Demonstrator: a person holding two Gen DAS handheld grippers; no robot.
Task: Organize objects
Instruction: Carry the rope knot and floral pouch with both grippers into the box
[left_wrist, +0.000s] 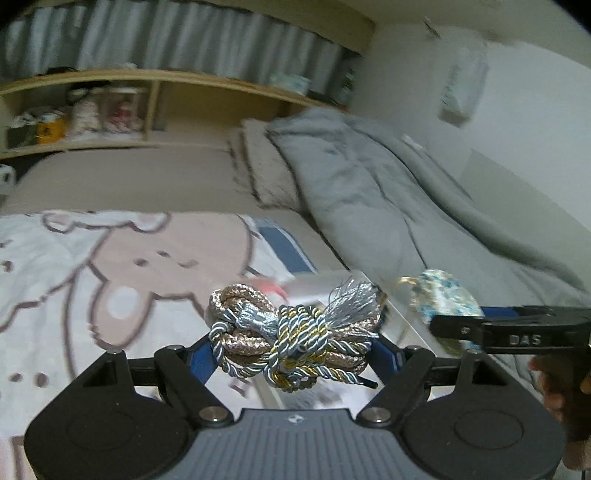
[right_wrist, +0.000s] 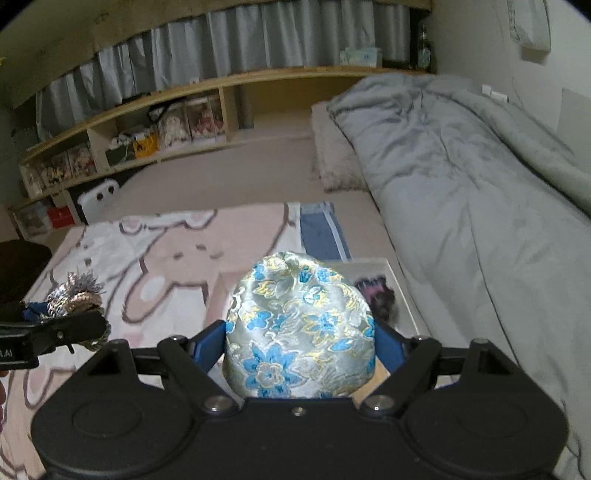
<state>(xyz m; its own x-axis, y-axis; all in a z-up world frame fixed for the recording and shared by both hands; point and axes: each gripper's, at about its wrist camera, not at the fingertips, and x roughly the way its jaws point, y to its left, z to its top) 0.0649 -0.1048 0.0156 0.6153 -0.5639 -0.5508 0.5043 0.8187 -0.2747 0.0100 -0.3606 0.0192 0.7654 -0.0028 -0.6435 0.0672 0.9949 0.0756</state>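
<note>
My left gripper (left_wrist: 293, 350) is shut on a bundle of knotted cords (left_wrist: 291, 338), silver-blue, gold and rose, with a tassel, held above the bed. My right gripper (right_wrist: 300, 343) is shut on a floral brocade pouch (right_wrist: 299, 332), silver with blue and gold flowers. The pouch also shows in the left wrist view (left_wrist: 445, 299), to the right of the cords, held by the right gripper (left_wrist: 476, 326). The cords show in the right wrist view (right_wrist: 75, 293) at far left. A shallow white tray (right_wrist: 402, 291) lies on the bed below both, with a dark fuzzy item (right_wrist: 376, 295) in it.
A pink-and-white cartoon blanket (right_wrist: 155, 266) covers the near bed. A grey duvet (right_wrist: 461, 177) lies bunched along the right, by the wall. A wooden shelf (right_wrist: 177, 122) with boxes and figures runs along the back, with curtains above it.
</note>
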